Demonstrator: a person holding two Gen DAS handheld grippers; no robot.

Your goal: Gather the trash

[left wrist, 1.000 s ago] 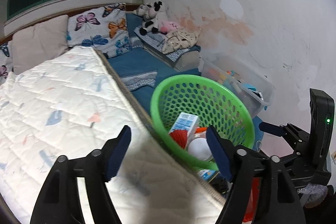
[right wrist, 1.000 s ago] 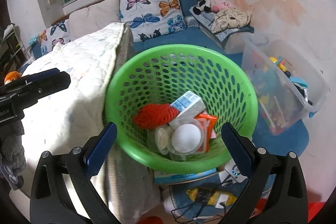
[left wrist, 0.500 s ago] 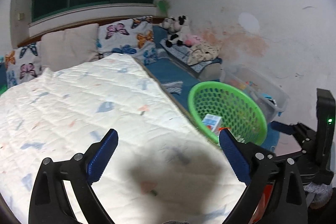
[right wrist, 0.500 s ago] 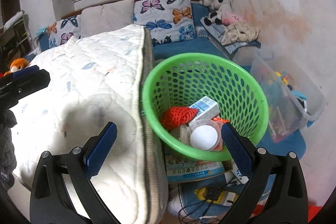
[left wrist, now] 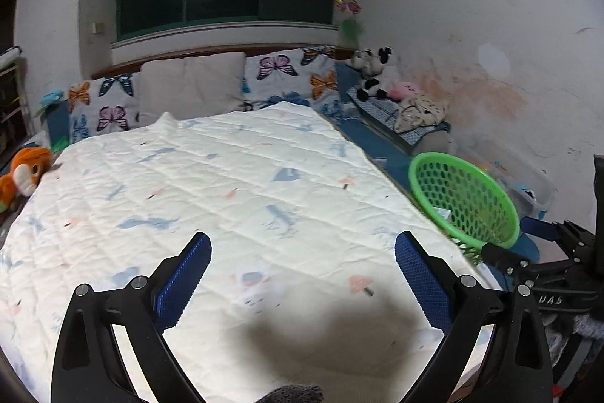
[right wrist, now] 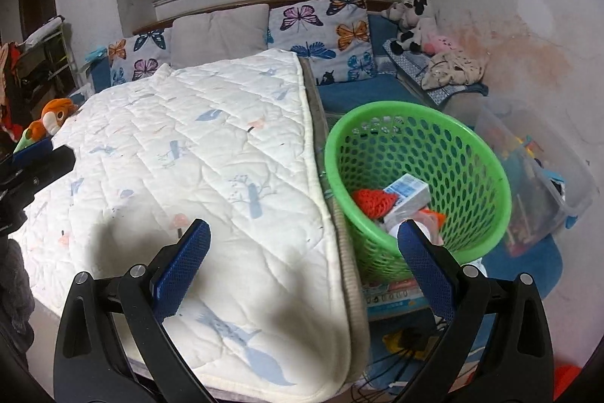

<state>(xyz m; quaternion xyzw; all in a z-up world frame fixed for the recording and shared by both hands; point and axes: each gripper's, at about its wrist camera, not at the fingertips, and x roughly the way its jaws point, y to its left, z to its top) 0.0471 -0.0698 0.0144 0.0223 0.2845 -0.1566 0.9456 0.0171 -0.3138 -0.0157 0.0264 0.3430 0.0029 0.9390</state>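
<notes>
the left gripper (left wrist: 302, 253) hangs over the white quilt (left wrist: 226, 199) with its 2 blue pads spread wide and nothing between them, only bare quilt and a soft shadow beneath. the right gripper (right wrist: 304, 244) is likewise released, its pads far apart with nothing gripped; it straddles the quilt's right edge, the left pad over fabric and the right pad in front of the green basket (right wrist: 472, 153). the basket stands on the floor just beside the bed's right side, close against the mattress edge, tilted a little toward the camera. the collected trash lies in its bottom: a small white and blue carton (right wrist: 409, 193), a red net-like piece (right wrist: 372, 201) beside it, and some pale and orange bits partly hidden behind the right pad. to the basket's right sits a clear plastic bin (right wrist: 540, 176) of toys against the stained wall (right wrist: 528, 36), leaving only a narrow strip of blue floor mat (right wrist: 528, 267) between them. the quilt's rounded near corner hangs over the foot of the bed, and cables and a flat printed box (right wrist: 392, 297) clutter the floor below the basket. the broad quilt surface is open up to the butterfly pillows (left wrist: 290, 78), with an orange plush toy (left wrist: 22, 176) at its far left edge.
</notes>
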